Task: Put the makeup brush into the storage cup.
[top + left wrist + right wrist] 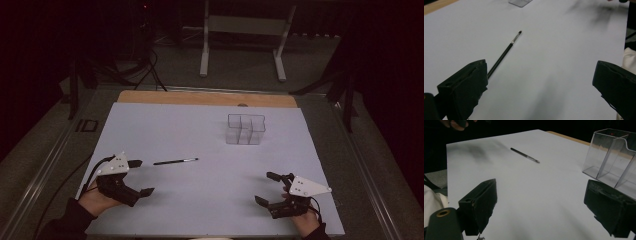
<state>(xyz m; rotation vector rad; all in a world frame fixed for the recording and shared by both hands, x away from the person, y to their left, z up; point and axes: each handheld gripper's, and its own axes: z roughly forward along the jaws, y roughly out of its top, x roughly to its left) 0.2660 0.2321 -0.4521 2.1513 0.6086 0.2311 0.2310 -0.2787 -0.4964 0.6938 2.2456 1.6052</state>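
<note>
Brush (175,161) lay flat on the white sheet (200,200), a thin black cosmetic or paint brush with a metal ferrule, bristle tip pointing toward my right, its handle end just beside my left gripper (141,177). Both my tools were idle and empty: the left gripper had its jaws spread wide, and my right gripper (266,187) was spread wide too, resting near the front edge of the sheet, well apart from the brush. I judged the work to be at its very start, the reach not yet made. The next move, as I saw it, called for swinging my left jaws over the handle, lowering until they straddled it, and closing squarely across so thin a shaft. Room was plentiful: bare sheet lay all round the brush, and the clear divided organiser (245,129) stood well apart toward the far side. Only the sheet's left edge, close by my left hand (92,201), asked for care.
</note>
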